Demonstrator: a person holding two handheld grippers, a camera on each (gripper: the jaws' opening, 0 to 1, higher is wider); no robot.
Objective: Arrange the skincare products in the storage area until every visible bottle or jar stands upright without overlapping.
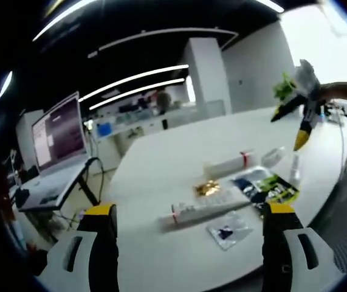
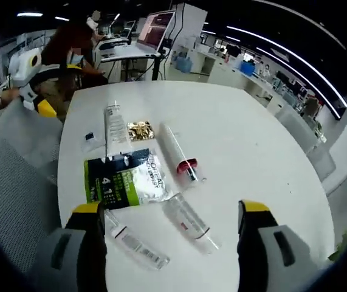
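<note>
Right gripper view, right gripper [image 2: 170,231] jaws wide apart above lying tubes [image 2: 188,222], left gripper [image 1: 188,234] jaws likewise.

White round table [image 2: 252,140], open laptop [image 1: 58,135] on a side stand, mesh chair [image 2: 12,182] alongside.

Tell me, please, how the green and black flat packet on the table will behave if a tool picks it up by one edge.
The green and black packet looks like a thin, glossy sachet lying flat on the white table, so it will probably bend and droop. Its shiny surface may slip. It seems light, and is unlikely to roll.
</note>
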